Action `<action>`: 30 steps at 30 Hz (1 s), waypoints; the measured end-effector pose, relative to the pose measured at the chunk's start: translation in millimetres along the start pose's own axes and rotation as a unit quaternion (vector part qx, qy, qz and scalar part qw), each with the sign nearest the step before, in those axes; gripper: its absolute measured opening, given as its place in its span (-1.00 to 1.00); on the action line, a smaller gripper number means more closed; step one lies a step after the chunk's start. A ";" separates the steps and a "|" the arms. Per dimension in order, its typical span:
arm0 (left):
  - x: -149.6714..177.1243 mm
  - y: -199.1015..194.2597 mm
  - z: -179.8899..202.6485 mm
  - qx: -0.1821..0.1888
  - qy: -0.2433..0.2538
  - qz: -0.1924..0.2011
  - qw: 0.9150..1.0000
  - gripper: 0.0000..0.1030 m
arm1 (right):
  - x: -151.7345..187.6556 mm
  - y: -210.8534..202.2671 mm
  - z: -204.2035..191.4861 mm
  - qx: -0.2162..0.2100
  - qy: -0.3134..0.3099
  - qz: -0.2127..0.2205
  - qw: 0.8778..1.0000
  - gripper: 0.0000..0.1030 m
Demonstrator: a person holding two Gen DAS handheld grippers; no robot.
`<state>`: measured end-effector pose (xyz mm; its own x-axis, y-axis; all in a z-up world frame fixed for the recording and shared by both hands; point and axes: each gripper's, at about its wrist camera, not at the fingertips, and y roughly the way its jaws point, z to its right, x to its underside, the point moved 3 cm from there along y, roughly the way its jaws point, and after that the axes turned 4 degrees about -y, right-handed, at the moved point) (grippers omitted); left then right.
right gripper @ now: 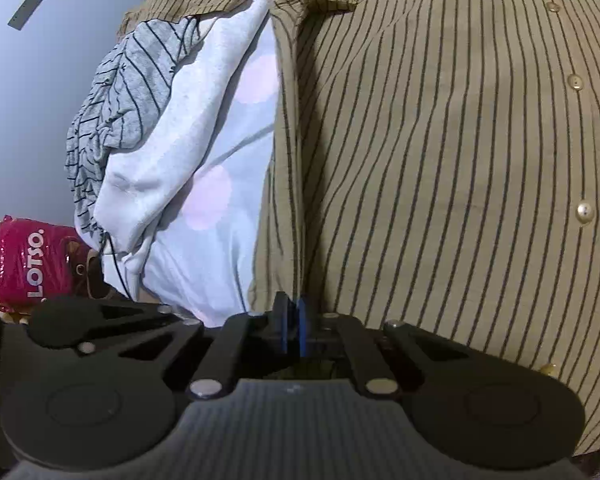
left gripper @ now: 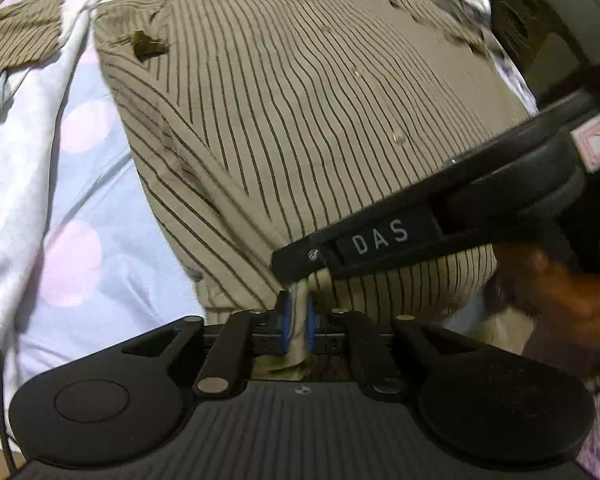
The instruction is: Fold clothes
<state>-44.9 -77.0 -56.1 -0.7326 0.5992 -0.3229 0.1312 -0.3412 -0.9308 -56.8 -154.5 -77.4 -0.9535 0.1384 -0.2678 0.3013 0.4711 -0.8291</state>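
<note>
A tan shirt with dark pinstripes [left gripper: 300,112] lies spread, buttons up, on a pale blue sheet with pink dots [left gripper: 100,208]. My left gripper [left gripper: 299,320] is at the shirt's near hem, and a strip of that hem runs up between its blue pads, which press on it. My right gripper [left gripper: 300,270] reaches in from the right and meets the same hem just above the left one's pads. In the right wrist view the shirt [right gripper: 440,160] fills the right side. There the right gripper [right gripper: 293,320] has its blue pads nearly together on the shirt's folded left edge.
A white garment [right gripper: 172,152] and a grey striped one [right gripper: 116,92] are bunched left of the shirt. A pink LOTSO pack [right gripper: 32,260] sits beyond the bed's edge. A hand [left gripper: 572,280] holds the right gripper. A dark device [left gripper: 540,20] stands at the far right.
</note>
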 end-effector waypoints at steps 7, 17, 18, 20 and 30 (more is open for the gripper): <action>-47.4 -31.8 -50.8 -0.026 -0.016 0.003 1.000 -0.32 | -1.4 -0.6 7.7 0.032 -0.005 -0.009 0.999 -0.90; -160.2 -14.9 -162.8 -0.036 -0.177 0.073 0.981 -0.17 | -2.9 8.2 7.4 0.036 -0.028 -0.038 0.998 -0.89; -170.3 -8.7 -170.1 -0.033 -0.187 0.072 0.979 -0.17 | -3.5 8.7 6.7 0.037 -0.032 -0.039 0.998 -0.89; -185.9 3.4 -181.9 -0.035 -0.200 0.066 0.977 -0.17 | -5.0 9.3 3.9 0.048 -0.042 -0.041 0.997 -0.89; -257.2 60.6 -224.0 -0.057 -0.223 0.054 0.972 -0.16 | -6.3 31.2 15.2 0.147 -0.062 -0.097 0.982 -0.89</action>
<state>301.2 -89.6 -67.8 -0.9235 0.1826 -0.3374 0.2783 -0.2861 -0.9169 -41.3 -153.9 -109.0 -0.9900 -0.0443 -0.1338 0.1222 0.2033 -0.9715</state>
